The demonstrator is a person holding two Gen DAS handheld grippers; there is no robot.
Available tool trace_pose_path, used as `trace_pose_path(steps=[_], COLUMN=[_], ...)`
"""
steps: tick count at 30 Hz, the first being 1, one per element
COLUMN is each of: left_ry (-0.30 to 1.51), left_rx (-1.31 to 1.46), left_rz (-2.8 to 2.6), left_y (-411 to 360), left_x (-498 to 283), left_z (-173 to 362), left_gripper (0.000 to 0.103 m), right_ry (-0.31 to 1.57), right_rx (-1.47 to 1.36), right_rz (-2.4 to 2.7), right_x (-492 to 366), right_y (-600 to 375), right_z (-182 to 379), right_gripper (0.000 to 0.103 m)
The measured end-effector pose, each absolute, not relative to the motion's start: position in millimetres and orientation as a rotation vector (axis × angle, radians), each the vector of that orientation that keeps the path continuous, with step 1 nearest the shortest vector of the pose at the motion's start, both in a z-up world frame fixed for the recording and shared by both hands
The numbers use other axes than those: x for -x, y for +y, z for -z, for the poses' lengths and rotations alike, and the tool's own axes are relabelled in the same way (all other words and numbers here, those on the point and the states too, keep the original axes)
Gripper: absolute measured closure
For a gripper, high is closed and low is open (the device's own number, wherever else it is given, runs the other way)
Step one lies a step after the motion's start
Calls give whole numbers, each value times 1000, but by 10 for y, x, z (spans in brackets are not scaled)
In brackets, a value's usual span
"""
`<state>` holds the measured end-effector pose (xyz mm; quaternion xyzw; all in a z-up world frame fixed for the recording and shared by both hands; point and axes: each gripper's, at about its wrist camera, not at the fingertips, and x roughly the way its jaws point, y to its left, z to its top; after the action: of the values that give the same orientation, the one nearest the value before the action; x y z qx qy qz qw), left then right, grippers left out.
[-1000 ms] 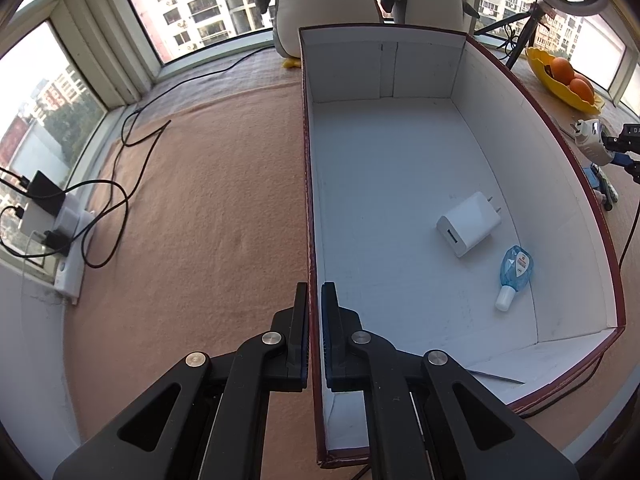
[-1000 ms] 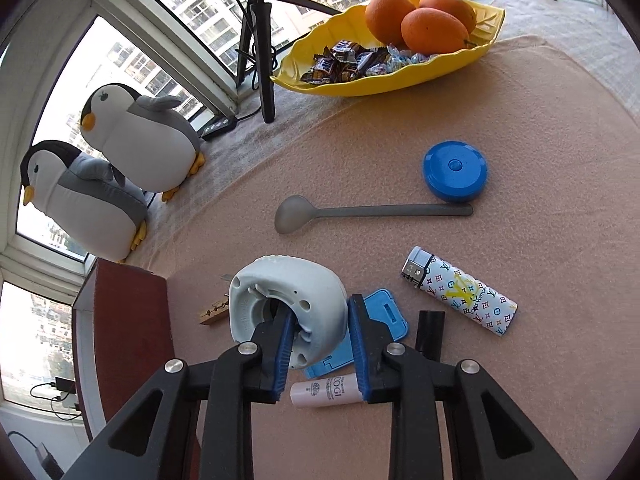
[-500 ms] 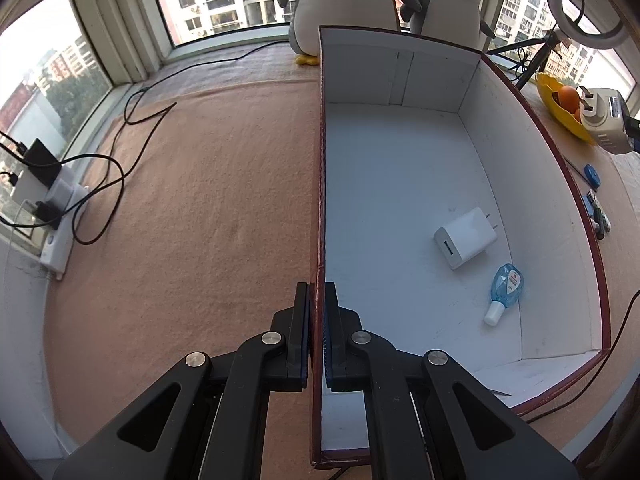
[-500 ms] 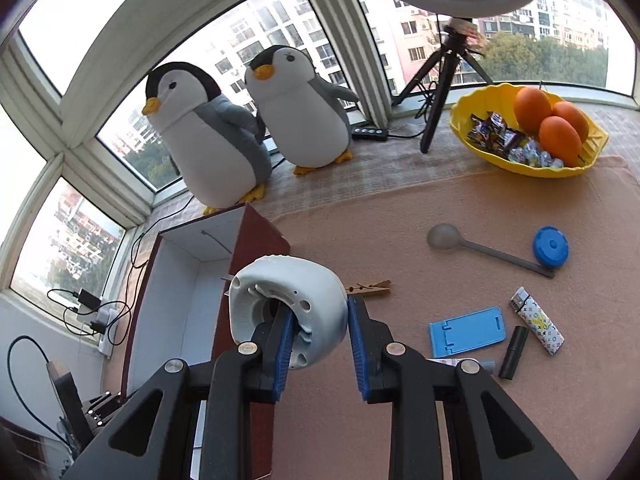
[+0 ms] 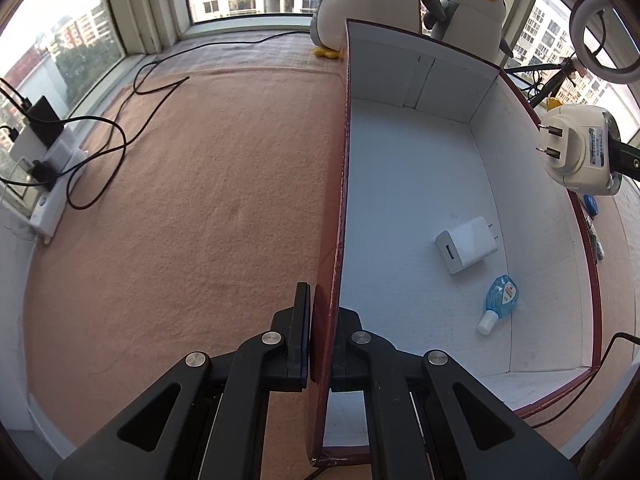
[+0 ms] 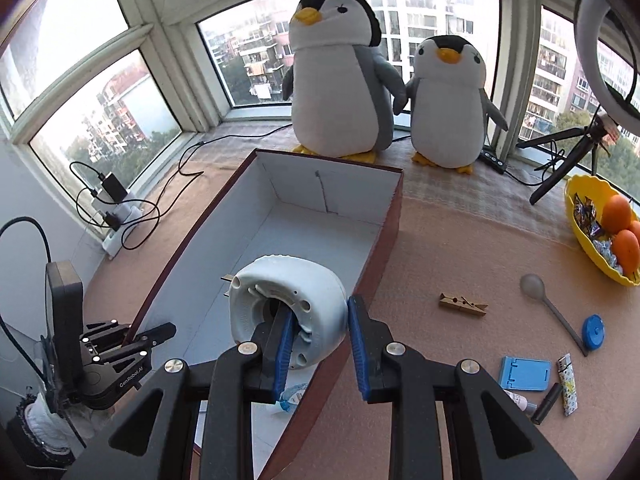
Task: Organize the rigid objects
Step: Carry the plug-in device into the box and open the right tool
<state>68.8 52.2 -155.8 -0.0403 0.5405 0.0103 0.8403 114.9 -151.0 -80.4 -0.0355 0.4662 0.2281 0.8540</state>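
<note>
1. Carpet point(image 5: 200, 220), salmon-pink, covers the whole work surface.
2. Box point(image 5: 420, 184), maroon outside and white inside, lies open-topped on the carpet; two plush penguins point(image 6: 340, 76) stand beyond its far wall at 12 o'clock.
3. Left gripper point(image 5: 320, 344) is clenched on the box's left wall near the close corner, one jaw outside and one inside.
4. Right gripper point(image 6: 320, 344) grasps a round white plug-in device point(image 6: 288, 312): one blue pad sits in its central hollow, the other against its outer rim. Device hangs above the box's right wall, prongs pointing inward in the left wrist view.
5. White charger point(image 5: 466, 245) lies on the box floor; small blue bottle point(image 5: 500, 302) lies near it at 5 o'clock.
6. Outside the box at 3 o'clock: wooden clothespin point(image 6: 463, 305), grey spoon point(image 6: 552, 308), blue disc point(image 6: 593, 332), blue stand point(image 6: 525, 373), patterned lighter point(image 6: 568, 388).
</note>
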Motion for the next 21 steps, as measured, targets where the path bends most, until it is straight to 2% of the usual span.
trace_pose_path(steps=[18, 20, 21], left_ry=[1136, 1137, 1138], left_rx=[100, 94, 93], left_rz=[-55, -57, -55], left_y=[528, 520, 514], left_x=[-658, -660, -656], left_z=[1537, 1536, 1536], left_gripper=[99, 99, 99], right_ry=[1024, 1027, 1021], right_rx=[283, 285, 285], right_rz=[-565, -574, -575], right_x=[-975, -978, -968], right_y=[-876, -860, -863], right_z=[1190, 1193, 1179], right_gripper=[78, 75, 68])
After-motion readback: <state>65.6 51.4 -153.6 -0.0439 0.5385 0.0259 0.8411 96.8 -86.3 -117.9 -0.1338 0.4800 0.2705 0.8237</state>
